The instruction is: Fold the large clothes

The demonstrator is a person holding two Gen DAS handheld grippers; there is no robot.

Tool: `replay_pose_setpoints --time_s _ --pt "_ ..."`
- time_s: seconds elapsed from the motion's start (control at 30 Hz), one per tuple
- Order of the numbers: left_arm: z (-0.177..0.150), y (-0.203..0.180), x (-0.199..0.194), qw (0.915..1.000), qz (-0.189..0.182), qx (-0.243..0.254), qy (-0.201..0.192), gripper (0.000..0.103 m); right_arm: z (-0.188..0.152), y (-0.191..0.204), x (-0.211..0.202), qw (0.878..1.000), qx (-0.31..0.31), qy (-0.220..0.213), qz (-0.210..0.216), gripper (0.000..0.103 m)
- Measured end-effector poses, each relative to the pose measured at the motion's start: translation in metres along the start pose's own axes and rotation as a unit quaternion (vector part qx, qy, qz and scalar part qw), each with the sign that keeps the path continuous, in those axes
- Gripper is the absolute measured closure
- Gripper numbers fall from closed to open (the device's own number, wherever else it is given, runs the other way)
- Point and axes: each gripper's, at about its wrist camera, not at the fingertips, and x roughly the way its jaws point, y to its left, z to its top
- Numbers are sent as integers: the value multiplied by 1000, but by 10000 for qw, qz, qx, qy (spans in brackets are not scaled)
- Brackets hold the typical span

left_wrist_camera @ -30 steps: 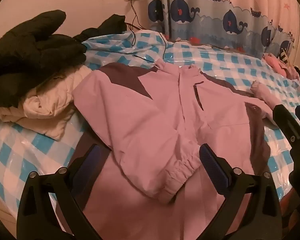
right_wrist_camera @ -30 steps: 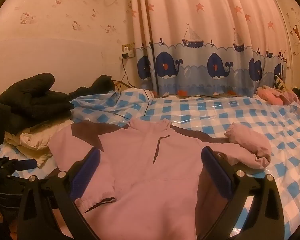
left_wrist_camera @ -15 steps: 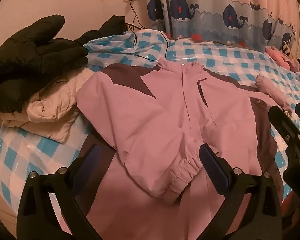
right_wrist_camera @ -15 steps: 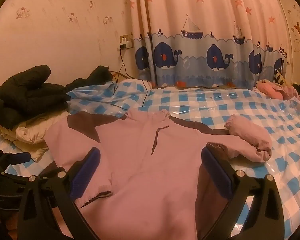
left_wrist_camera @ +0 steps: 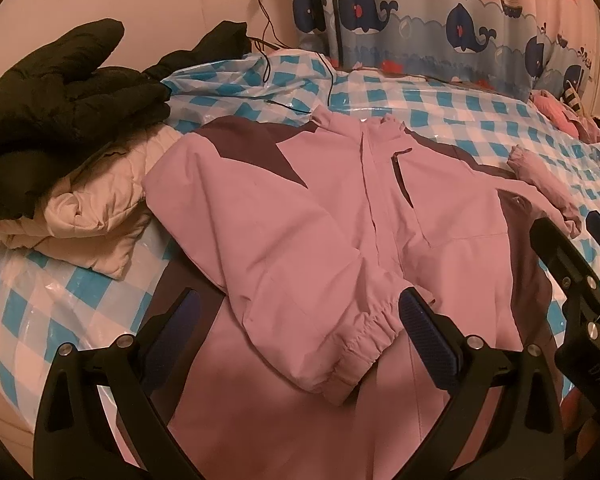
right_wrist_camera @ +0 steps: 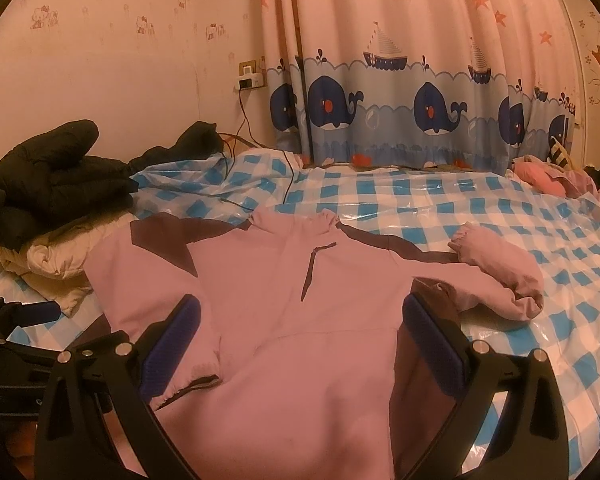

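A large pink jacket [left_wrist_camera: 307,216] with dark brown panels lies front up on the blue checked bed cover [left_wrist_camera: 439,100]. Its left sleeve is folded across the chest, with the elastic cuff [left_wrist_camera: 363,344] between my left gripper's fingers. My left gripper [left_wrist_camera: 300,332] is open and empty, just above the cuff. In the right wrist view the jacket [right_wrist_camera: 300,280] fills the foreground. Its right sleeve [right_wrist_camera: 495,264] lies bunched beside the body. My right gripper [right_wrist_camera: 300,336] is open and empty above the jacket's lower body.
A black puffy jacket [left_wrist_camera: 60,104] lies on a cream quilted one [left_wrist_camera: 88,204] at the left. A black cable [left_wrist_camera: 296,60] runs from a wall socket across the bed. Pink clothes [right_wrist_camera: 539,172] sit far right. A whale-print curtain [right_wrist_camera: 379,100] hangs behind the bed.
Both grippers have drifted slightly forward and lower over the jacket. The jacket itself has not moved.
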Motion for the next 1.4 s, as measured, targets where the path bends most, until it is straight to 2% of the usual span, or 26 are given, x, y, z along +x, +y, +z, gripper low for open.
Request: replay_pose_setpoints --time_s 0.47,0.77,1.0,1.23,1.3,1.4 --pt "0 1 2 10000 -6 -26 81 8 -3 1 3 10000 -16 35 -13 6" --pt "0 0 6 9999 8 36 123 8 -10 -8 12 9994 -82 198 -263 6" --pt "0 -1 7 9999 6 55 130 8 -20 -20 32 9958 -260 627 -613 6" --pt "1 -1 8 9999 -20 -34 135 8 -43 -43 56 9918 -468 984 -675 6" --pt "2 -1 9 9999 -32 -46 140 8 -52 -55 67 9896 -369 1234 -647 6" --pt "4 0 10 9999 -49 -36 157 8 -66 -67 92 9773 -128 2064 -462 6"
